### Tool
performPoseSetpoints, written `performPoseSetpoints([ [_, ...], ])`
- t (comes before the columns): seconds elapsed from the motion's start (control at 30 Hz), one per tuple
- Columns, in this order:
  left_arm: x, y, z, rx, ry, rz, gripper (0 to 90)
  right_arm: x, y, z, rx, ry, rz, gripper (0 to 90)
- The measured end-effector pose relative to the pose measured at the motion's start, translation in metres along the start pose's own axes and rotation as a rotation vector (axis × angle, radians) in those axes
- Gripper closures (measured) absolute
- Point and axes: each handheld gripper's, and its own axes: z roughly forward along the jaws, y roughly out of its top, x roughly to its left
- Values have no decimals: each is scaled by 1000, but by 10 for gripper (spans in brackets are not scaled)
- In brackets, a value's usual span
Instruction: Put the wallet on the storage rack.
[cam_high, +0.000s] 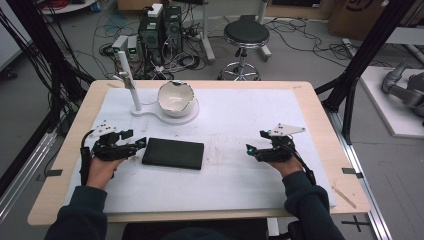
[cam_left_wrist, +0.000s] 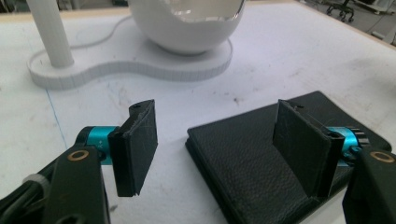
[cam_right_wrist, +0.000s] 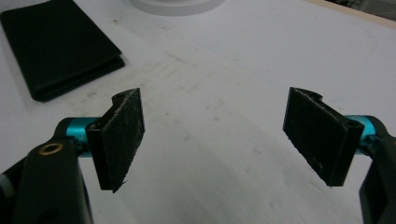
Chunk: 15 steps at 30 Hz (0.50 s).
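Black wallet lies flat, its near corner between the open jaws of the left gripper, pads not pressing. Judged light, soft leather, folded; best pinched across the stiffer folded edge. Right gripper open, empty, wallet well apart. Contents and underside hidden

Left tongs agape; right tongs agape.

Wooden table — white mat, black wallet, white stand
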Motion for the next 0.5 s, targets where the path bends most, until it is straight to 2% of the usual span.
performPoseSetpoints([
  [0.03,2,-2,1,20,-3,-7,322,7,4,9,0,33,-11,207],
  [0.07,4,-5,3,42,-14,-14,322,7,4,9,0,33,-11,207],
  [0.13,8,-10,6,83,-43,-26,418,14,8,19,11,57,-23,208],
  [0.17,9,-12,8,120,-54,-34,416,17,10,24,20,68,-30,208],
  [0.2,9,-13,9,134,-60,-35,408,24,13,34,36,90,-46,207],
  [0.3,9,-15,13,168,-85,-39,392,29,15,42,46,109,-63,208],
  [0.33,8,-17,17,196,-103,-42,353,35,17,50,65,126,-77,208],
  [0.37,8,-17,17,196,-103,-42,343,38,19,53,71,135,-84,208],
  [0.43,9,-21,22,249,-114,-54,343,40,20,56,73,145,-83,208],
  [0.5,10,-21,22,252,-132,-81,359,46,23,65,78,168,-93,208],
])
